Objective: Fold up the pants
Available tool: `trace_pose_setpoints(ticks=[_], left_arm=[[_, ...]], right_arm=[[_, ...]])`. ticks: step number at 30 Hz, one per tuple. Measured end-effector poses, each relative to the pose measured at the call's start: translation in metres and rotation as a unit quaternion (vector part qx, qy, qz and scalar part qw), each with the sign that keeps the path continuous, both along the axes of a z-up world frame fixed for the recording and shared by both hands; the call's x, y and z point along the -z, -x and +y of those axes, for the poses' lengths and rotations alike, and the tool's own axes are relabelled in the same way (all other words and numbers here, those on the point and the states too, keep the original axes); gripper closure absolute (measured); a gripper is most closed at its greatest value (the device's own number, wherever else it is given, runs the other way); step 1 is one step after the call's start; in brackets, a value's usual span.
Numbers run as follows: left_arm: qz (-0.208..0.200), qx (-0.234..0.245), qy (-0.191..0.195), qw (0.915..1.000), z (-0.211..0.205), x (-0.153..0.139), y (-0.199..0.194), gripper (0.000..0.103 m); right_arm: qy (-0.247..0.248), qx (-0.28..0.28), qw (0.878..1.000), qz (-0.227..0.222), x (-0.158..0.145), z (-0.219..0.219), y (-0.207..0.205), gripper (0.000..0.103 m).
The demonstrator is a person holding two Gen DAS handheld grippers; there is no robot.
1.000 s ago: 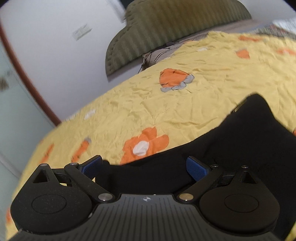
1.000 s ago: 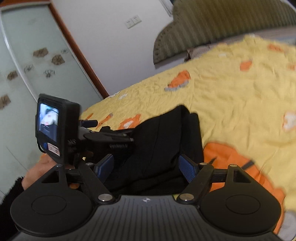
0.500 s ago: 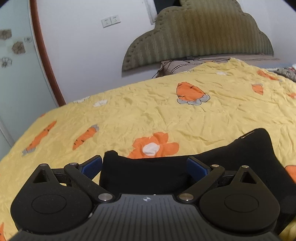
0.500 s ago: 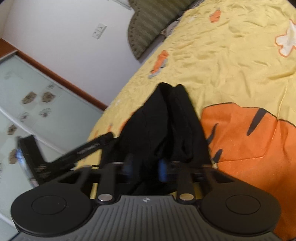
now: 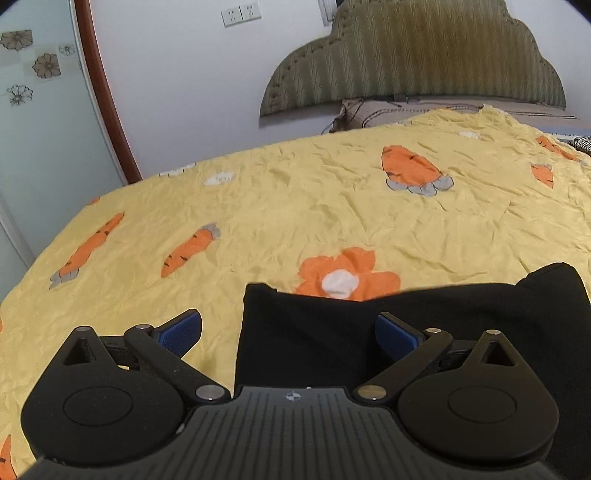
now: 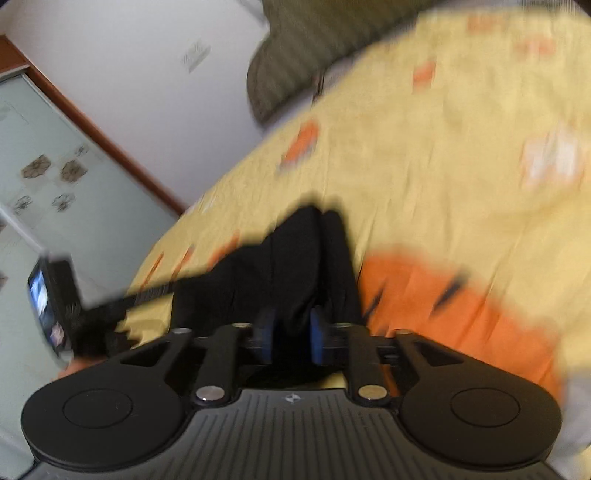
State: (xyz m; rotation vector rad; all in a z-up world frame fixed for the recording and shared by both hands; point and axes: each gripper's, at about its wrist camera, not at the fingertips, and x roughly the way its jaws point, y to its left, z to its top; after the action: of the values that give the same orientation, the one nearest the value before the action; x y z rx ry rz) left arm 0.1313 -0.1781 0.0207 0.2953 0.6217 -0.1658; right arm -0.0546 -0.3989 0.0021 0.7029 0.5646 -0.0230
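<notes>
The black pants (image 5: 424,325) lie folded on the yellow carrot-print bedspread (image 5: 295,206). My left gripper (image 5: 288,334) is open; its right blue pad is over the pants' near left corner and its left pad is over bare bedspread. In the blurred right wrist view, my right gripper (image 6: 291,334) is shut on a bunched fold of the black pants (image 6: 280,258), which stretch away from it across the bed. The left gripper's camera unit (image 6: 51,299) shows at that view's left edge.
A padded olive headboard (image 5: 413,62) and a pillow (image 5: 369,110) stand at the bed's far end. A white wall with sockets (image 5: 240,14) and a frosted glass door with a brown frame (image 5: 48,110) are on the left. The bed's left edge (image 5: 22,280) is close.
My right gripper closed on a fold of the pants and is moving, blurring its view. My left gripper stayed open and drew back left, so the pants' corner now lies between its pads.
</notes>
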Motion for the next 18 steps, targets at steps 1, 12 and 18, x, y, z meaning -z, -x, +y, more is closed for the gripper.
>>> trace_pose_setpoints(ticks=[1, 12, 18], left_arm=[[-0.002, -0.001, -0.001, 1.0, 0.0, 0.0, -0.002, 0.001], [0.005, -0.033, -0.025, 0.9991, 0.012, 0.013, -0.021, 0.001], [0.011, -0.06, -0.009, 0.9981, 0.014, 0.022, -0.042, 0.0]], right_arm=[[0.033, 0.006, 0.999, -0.007, -0.009, -0.002, -0.006, 0.053], [-0.034, -0.073, 0.997, 0.015, 0.017, -0.036, -0.127, 0.063], [0.051, -0.017, 0.999, 0.006, 0.009, -0.024, -0.116, 0.092]])
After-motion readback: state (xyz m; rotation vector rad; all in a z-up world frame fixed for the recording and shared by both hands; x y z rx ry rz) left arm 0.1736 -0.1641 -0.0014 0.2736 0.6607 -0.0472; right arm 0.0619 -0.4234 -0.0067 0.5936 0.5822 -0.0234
